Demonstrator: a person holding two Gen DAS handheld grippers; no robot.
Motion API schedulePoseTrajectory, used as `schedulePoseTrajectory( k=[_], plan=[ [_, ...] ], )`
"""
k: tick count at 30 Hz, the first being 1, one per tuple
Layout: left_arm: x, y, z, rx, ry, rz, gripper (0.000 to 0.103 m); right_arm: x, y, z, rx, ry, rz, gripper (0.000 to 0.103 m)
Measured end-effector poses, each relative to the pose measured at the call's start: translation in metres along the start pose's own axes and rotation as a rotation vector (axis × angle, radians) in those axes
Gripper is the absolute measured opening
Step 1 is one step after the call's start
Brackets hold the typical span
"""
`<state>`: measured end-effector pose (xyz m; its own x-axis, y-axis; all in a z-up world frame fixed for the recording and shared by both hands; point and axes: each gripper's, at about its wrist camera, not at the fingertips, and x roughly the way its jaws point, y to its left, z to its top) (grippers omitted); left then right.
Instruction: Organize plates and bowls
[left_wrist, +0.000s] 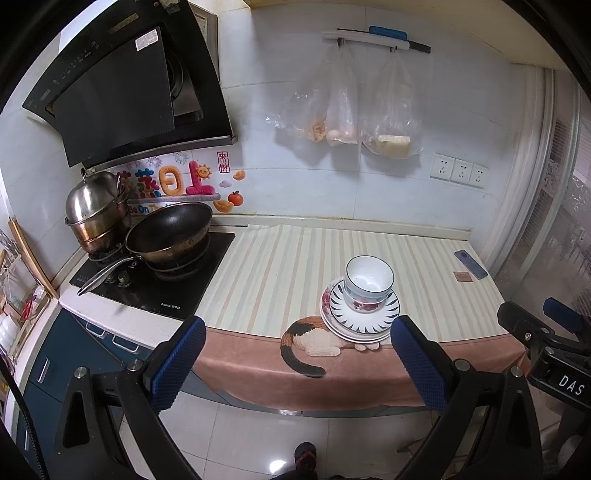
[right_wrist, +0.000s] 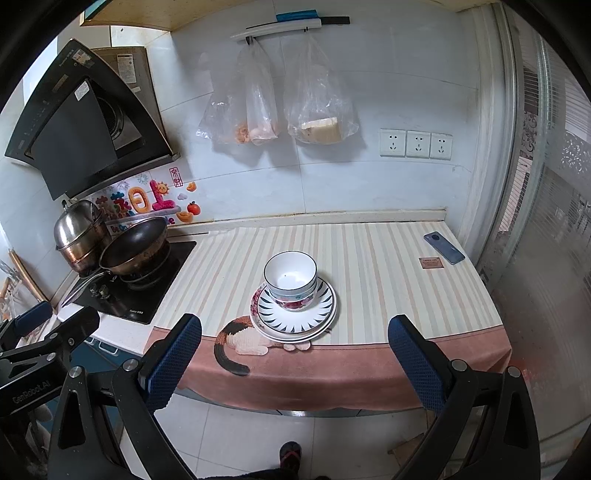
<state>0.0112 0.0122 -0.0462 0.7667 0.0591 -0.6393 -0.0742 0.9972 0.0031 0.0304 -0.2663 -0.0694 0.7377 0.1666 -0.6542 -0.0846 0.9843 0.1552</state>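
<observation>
A stack of bowls (left_wrist: 368, 282) sits nested on a stack of plates (left_wrist: 360, 321) near the front edge of the striped counter cloth (left_wrist: 280, 266). The top bowl is white with a blue rim, the lower bowl is floral. The top plate has dark blue rays. In the right wrist view the bowls (right_wrist: 290, 278) sit on the plates (right_wrist: 295, 321) at the centre. My left gripper (left_wrist: 297, 360) is open and empty, held back off the counter's front edge. My right gripper (right_wrist: 295, 358) is open and empty, also back from the counter; it also shows in the left wrist view (left_wrist: 543, 325).
A gas hob (left_wrist: 155, 280) on the left holds a black wok (left_wrist: 170, 232) and a steel pot (left_wrist: 94, 210). A phone (right_wrist: 443, 248) and a small brown card (right_wrist: 431, 263) lie at the far right. Plastic bags (right_wrist: 280, 110) hang on the wall. A tiled floor lies below.
</observation>
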Motion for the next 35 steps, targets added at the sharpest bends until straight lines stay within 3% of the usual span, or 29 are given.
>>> schedulePoseTrajectory(
  k=[35],
  plan=[
    [-0.013, -0.014, -0.012, -0.031, -0.013, 0.022, 0.103, -0.004, 0.001, -0.01, -0.01, 0.01, -0.001, 0.103]
  ],
)
